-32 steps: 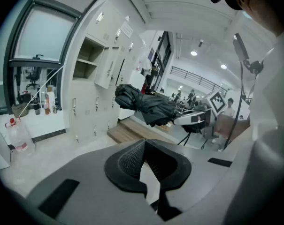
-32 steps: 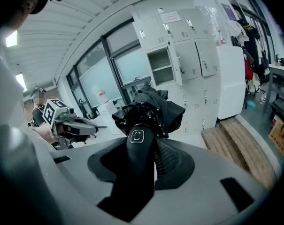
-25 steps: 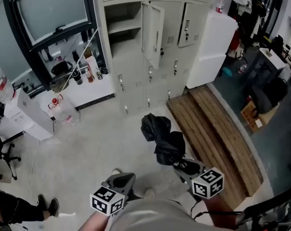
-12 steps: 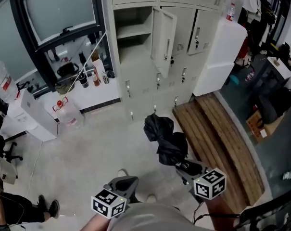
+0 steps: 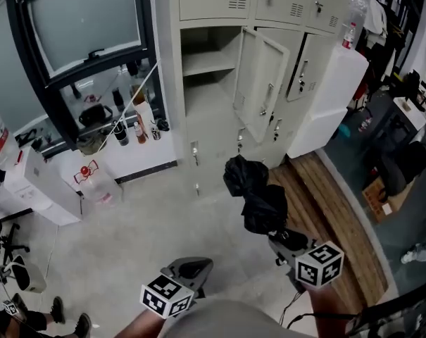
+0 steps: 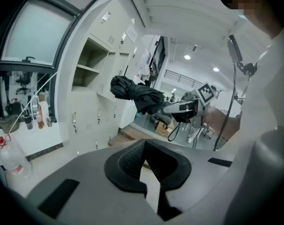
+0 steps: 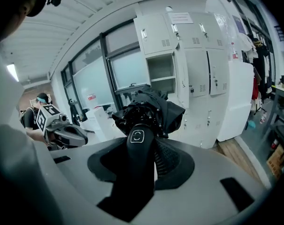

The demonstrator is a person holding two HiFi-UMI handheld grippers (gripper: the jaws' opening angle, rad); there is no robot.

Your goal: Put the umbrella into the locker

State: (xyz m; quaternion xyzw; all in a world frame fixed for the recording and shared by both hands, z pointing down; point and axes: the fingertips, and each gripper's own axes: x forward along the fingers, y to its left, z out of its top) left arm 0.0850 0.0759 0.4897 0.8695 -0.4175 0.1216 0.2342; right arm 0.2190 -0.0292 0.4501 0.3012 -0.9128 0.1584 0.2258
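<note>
A folded black umbrella (image 5: 255, 192) hangs over the floor in front of the grey lockers. My right gripper (image 5: 283, 238) is shut on its handle (image 7: 139, 158), and the bundled canopy (image 7: 151, 111) sticks out beyond the jaws. One locker compartment (image 5: 209, 62) stands open ahead with a shelf inside, its door (image 5: 262, 83) swung out to the right. My left gripper (image 5: 191, 266) is low at the left, apart from the umbrella, jaws shut with nothing between them. The left gripper view shows the umbrella (image 6: 134, 90) and the right gripper (image 6: 181, 109) off to its right.
A white counter (image 5: 146, 150) with bottles runs under the window at left, with a water jug (image 5: 96, 178) on the floor before it. A wooden platform (image 5: 325, 189) and a white cabinet (image 5: 332, 97) lie to the right. A person's shoes (image 5: 58, 308) show at bottom left.
Both grippers and the umbrella have moved forward toward the lockers and slightly up. The open compartment now looks larger and nearer. The grip on the handle is unchanged.
</note>
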